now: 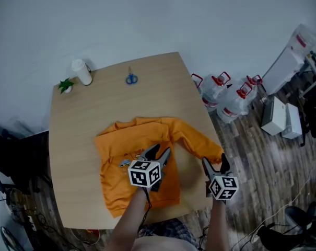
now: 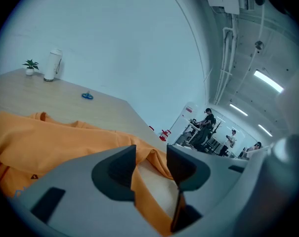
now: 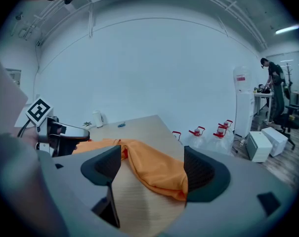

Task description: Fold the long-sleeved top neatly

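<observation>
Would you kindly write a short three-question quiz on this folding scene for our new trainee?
1. True or false: the blue scissors lie on the orange top.
2. Which thing shows between the open jaws of the right tool in the right gripper view? A. the sleeve of the top; B. a towel; C. a pen.
3. What stands right beside the small plant at the far corner of the table?

Key: 1 false, the scissors lie on bare wood beyond the top; 2 A; 3 a white container.
</observation>
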The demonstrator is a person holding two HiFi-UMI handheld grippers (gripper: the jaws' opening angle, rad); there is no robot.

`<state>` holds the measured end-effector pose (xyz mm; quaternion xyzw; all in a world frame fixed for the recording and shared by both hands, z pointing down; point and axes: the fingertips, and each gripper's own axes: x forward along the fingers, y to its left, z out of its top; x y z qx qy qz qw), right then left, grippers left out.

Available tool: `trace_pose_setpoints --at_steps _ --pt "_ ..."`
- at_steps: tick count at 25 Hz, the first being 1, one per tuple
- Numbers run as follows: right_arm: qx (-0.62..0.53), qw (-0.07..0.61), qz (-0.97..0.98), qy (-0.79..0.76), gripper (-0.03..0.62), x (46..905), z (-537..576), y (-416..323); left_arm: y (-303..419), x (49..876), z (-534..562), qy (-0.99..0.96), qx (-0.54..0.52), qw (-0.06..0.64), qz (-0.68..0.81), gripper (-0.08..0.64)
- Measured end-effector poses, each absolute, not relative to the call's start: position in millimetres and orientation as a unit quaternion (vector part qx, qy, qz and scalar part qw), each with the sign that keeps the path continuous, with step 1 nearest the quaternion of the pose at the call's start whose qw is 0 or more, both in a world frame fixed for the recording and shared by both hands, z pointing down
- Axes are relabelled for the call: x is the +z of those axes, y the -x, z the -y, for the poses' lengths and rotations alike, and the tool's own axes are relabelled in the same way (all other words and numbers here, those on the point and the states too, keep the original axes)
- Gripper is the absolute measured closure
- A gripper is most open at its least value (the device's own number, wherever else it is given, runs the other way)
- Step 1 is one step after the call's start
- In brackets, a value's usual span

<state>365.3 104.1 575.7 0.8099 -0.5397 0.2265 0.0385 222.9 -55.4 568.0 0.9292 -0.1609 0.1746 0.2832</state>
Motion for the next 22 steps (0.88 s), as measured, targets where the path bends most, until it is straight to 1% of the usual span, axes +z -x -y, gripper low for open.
trace_pose_setpoints --at_steps 5,8,12,17,20,21,22 --pt "0.240 0.043 0.504 -0.829 0.217 589 -129 -391 -230 567 30 -0.930 0.179 0.288 0.142 0.364" --pt "0.259 0.049 0.484 -0.834 0.237 606 -141 -403 -233 570 19 -0.930 0.184 0.288 0.136 0.364" --pt "0.293 0.037 0.460 -0.837 0.260 630 -148 -414 -233 574 11 -0.929 0.193 0.286 0.131 0.364" --pt "0.333 0.037 0.448 -0.829 0.290 654 -144 -417 -228 575 10 -0.929 0.197 0.284 0.131 0.364" --pt "0.349 0.031 0.442 -0.825 0.350 660 -141 -417 -223 574 14 -0.928 0.195 0.286 0.136 0.364" --pt "0.351 0.034 0.441 -0.825 0.394 661 -140 -417 -220 574 16 -0.928 0.195 0.286 0.140 0.364" --pt "0.350 0.039 0.440 -0.826 0.453 660 -139 -416 -216 575 19 -0.927 0.196 0.286 0.143 0.364"
